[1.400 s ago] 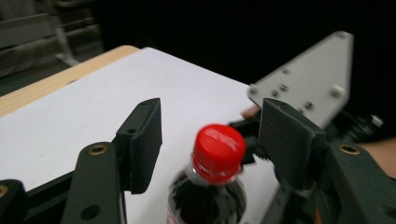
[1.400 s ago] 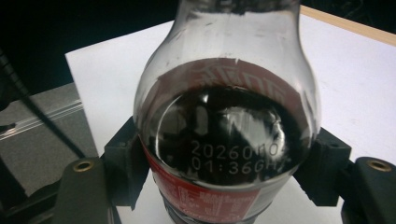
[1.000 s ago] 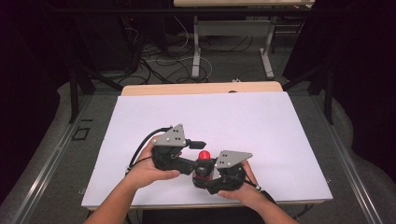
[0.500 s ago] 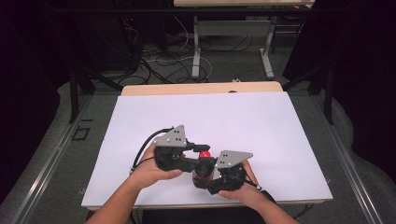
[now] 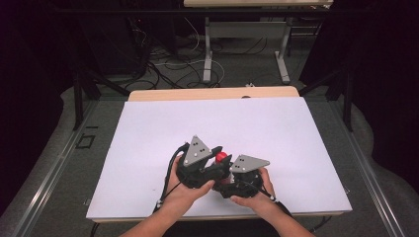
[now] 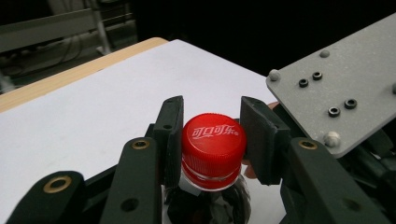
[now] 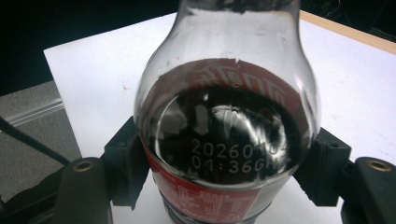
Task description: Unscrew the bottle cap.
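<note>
Right gripper (image 7: 219, 186) fingers clamped on the body of the clear plastic cola bottle (image 7: 226, 135), dark drink inside, red label. Bottle is held at about 6 o'clock on the white-covered tabletop (image 5: 148, 138), near the front edge. Left gripper (image 6: 212, 140) fingers sit either side of the red screw cap (image 6: 213, 140), touching or nearly so; I can't tell if they grip. Cap looks fully seated. My read: bottle secured, cap grasp about set, unscrewing not yet done.

Dark room—grey floor (image 5: 59, 163), tangled cables (image 5: 173, 64), a white-topped wooden table (image 5: 276, 118).
</note>
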The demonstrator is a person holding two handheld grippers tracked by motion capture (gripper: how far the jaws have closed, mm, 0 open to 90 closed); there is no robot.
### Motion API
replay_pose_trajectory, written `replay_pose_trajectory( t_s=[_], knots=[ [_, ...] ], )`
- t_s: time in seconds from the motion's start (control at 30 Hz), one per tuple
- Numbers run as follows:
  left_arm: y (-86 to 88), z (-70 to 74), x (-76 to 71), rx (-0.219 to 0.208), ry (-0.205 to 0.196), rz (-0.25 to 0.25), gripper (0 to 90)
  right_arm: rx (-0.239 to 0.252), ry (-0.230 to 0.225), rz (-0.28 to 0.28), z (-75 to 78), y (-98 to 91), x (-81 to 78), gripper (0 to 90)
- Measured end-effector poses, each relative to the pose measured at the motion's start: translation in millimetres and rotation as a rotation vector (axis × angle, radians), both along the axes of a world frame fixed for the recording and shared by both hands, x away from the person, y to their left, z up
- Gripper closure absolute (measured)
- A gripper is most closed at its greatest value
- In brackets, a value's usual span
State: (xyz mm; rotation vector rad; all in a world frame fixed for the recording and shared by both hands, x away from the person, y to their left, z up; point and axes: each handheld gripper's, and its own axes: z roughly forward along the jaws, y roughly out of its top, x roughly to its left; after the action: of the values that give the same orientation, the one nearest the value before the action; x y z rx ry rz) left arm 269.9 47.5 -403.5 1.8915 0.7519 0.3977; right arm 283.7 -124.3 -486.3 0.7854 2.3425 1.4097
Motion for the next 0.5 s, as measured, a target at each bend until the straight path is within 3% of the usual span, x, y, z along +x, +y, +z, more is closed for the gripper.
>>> replay_pose_trajectory(
  t_s=[0.23, 0.37, 0.5],
  knots=[
    [-3.2, -0.1, 2.0, 0.000, 0.012, 0.023, 61.4, -0.022, -0.005, -0.042, -0.3, -0.2, 0.2, 29.5],
    [-1.4, 1.3, 4.2, -0.008, 0.025, -0.008, 60.7, -0.009, 0.002, -0.033, -0.3, -0.6, 0.4, 29.5],
    [2.9, 3.9, 7.2, -0.009, 0.037, -0.049, 46.1, 0.014, 0.015, -0.018, 0.6, -2.4, 1.6, 29.5]
  ],
)
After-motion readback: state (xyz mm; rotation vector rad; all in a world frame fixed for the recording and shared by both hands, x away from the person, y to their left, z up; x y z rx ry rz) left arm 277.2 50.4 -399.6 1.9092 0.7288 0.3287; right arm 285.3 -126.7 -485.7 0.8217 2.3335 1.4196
